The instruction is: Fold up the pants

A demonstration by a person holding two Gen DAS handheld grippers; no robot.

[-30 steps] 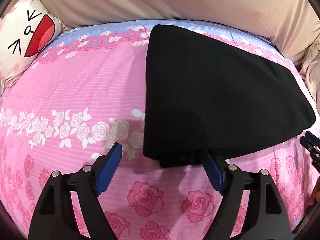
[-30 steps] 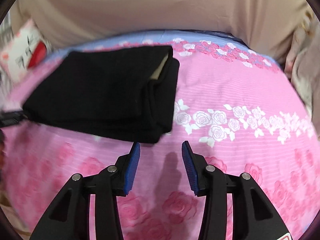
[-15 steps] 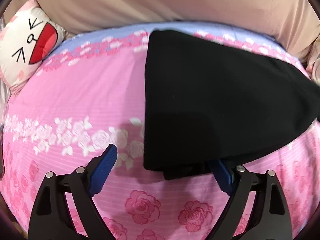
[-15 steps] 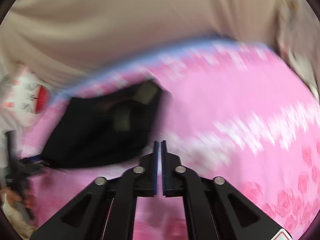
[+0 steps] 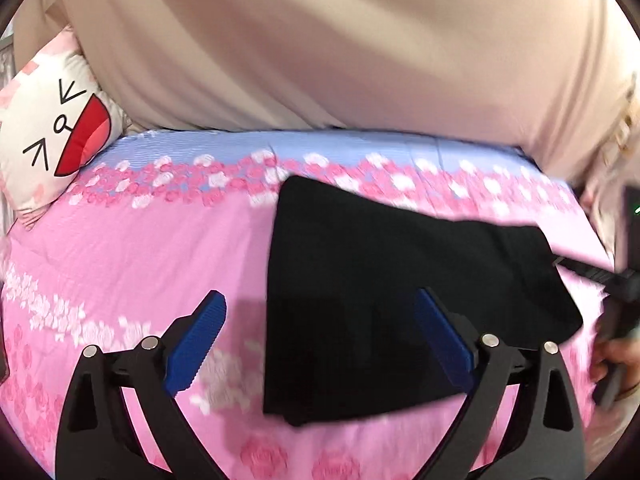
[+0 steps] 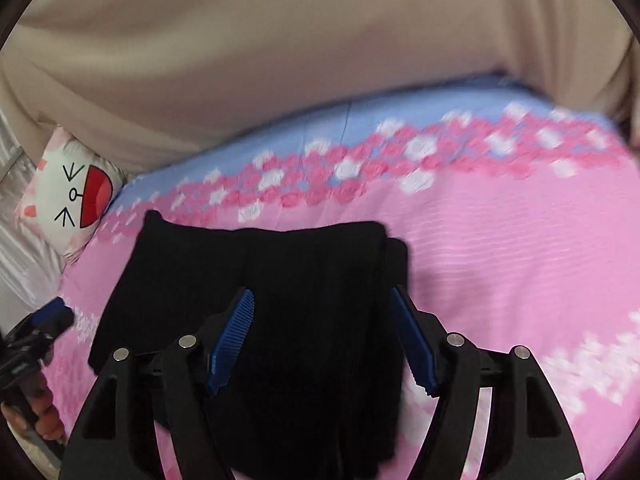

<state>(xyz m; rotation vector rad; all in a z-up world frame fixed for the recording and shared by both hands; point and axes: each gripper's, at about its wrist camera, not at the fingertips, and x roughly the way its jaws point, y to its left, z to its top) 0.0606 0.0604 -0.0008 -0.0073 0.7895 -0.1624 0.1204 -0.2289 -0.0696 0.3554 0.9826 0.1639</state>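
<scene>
The folded black fabric pants (image 5: pixel 400 300) lie flat on the pink rose-patterned bed sheet (image 5: pixel 140 248) of the bed, right of its centre in the left wrist view. The left tongs (image 5: pixel 320 328) have just been opening and stand wide, blue pads above the near left corner of the pants without pressing it. The right tongs (image 6: pixel 322 332) have just been opening; their pads hover apart over the pants' right part, gripping nothing. A white cartoon-face pillow (image 5: pixel 52 128) rests at the far left corner
</scene>
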